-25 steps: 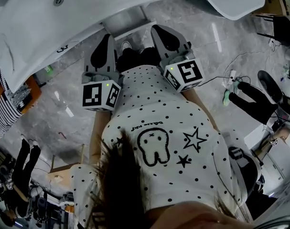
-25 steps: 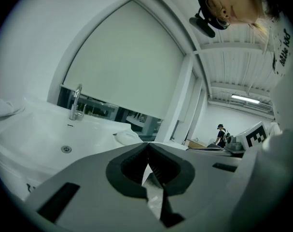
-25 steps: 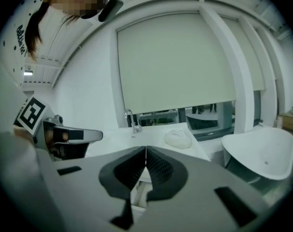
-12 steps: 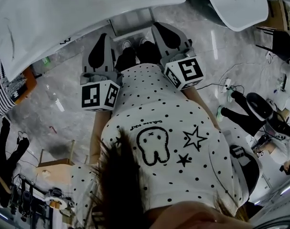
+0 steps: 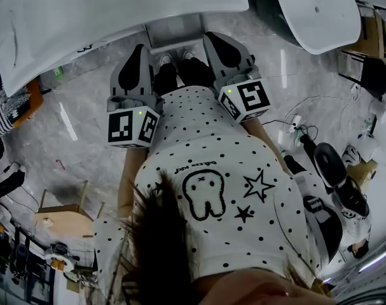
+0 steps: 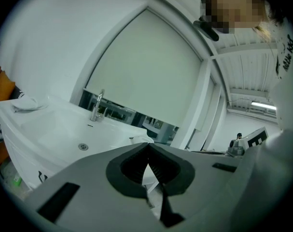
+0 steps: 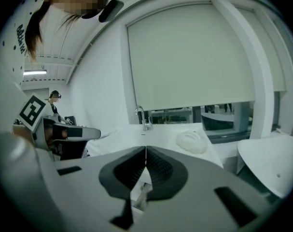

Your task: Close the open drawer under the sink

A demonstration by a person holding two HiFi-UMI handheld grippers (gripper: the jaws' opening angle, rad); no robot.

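Observation:
The white sink [image 5: 84, 18] spans the top left of the head view. A pale rectangular piece [image 5: 173, 29], which looks like the drawer, juts out from under its edge. I hold both grippers in front of my chest, pointing toward it and apart from it. The left gripper [image 5: 140, 49] is shut and holds nothing; its tips meet in the left gripper view [image 6: 147, 147], with the sink [image 6: 59, 129] and faucet [image 6: 96, 105] beyond. The right gripper [image 5: 212, 39] is also shut and holds nothing [image 7: 146, 150], facing the sink [image 7: 160, 135] and faucet [image 7: 143, 117].
My shoes [image 5: 173, 59] stand on the marble floor just before the sink. A second white basin [image 5: 315, 6] sits at the top right. Cables [image 5: 296, 124] and another person's legs [image 5: 336, 170] lie to the right. A wooden stand [image 5: 62, 210] is at the lower left. A white lump [image 7: 192, 141] rests on the counter.
The head view has swung, so the sink now sits higher in the frame and more floor shows. Both grippers stay shut in front of the chest. The legs at the left edge have shifted.

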